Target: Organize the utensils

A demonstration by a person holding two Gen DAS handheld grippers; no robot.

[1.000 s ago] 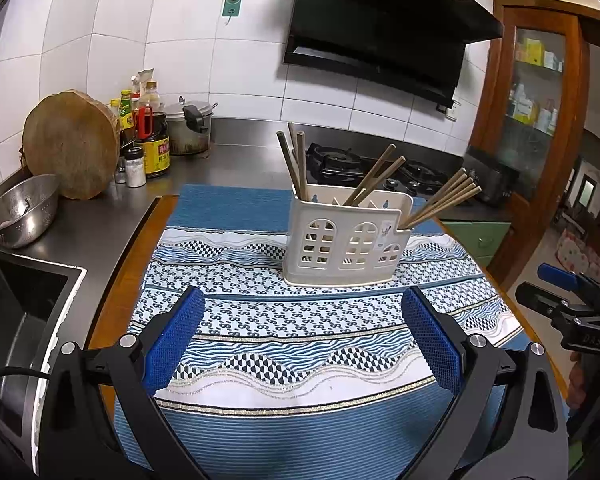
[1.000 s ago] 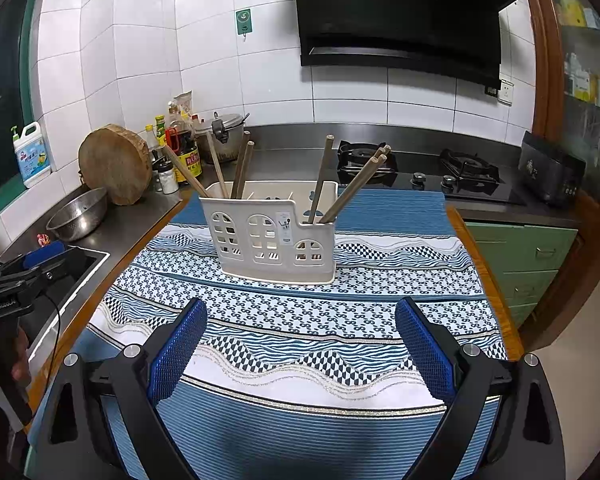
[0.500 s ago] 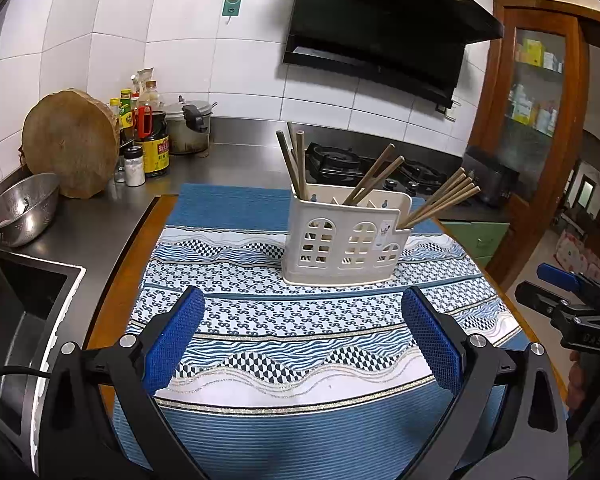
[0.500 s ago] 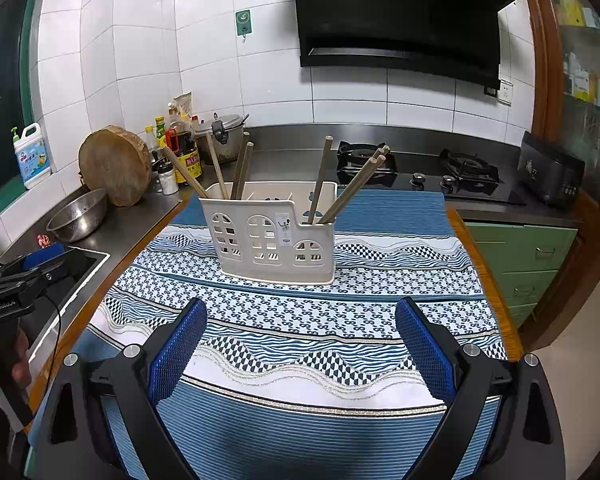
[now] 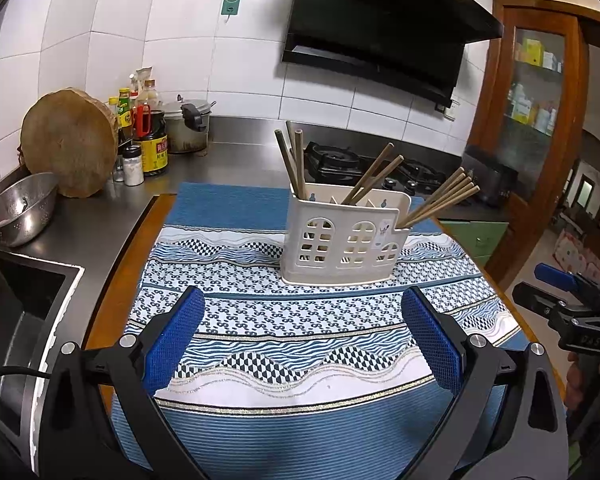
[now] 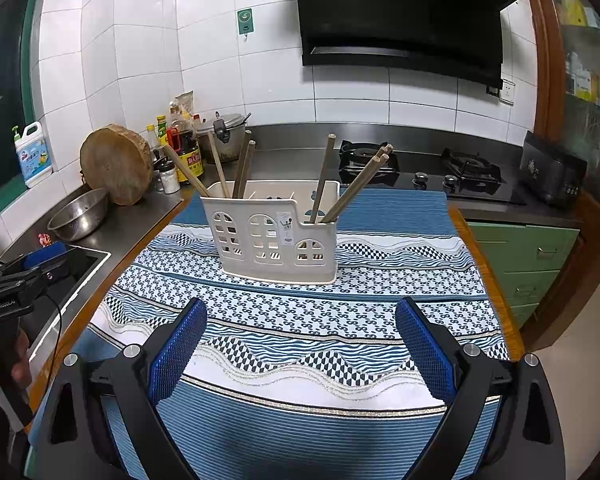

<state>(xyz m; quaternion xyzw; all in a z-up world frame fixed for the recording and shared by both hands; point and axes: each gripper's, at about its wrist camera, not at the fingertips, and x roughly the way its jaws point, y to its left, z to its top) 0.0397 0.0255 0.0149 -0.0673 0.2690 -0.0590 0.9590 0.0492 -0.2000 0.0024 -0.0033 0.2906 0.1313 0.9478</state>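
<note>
A white plastic utensil holder [image 5: 342,236] with arched cut-outs stands on the blue patterned cloth [image 5: 260,296]; it also shows in the right wrist view [image 6: 274,234]. Several brown chopsticks [image 5: 440,200] lean out of its compartments, also visible in the right wrist view [image 6: 356,184]. My left gripper [image 5: 302,340] is open and empty, hovering above the cloth well in front of the holder. My right gripper [image 6: 300,344] is open and empty, also in front of the holder. Each gripper shows at the edge of the other's view.
A steel counter holds a round wooden chopping block [image 5: 70,148], a metal colander [image 5: 18,208], sauce bottles [image 5: 152,144] and a pot [image 5: 188,124]. A sink [image 5: 16,312] lies at the left, a gas hob [image 6: 416,164] behind, green drawers [image 6: 536,256] at the right.
</note>
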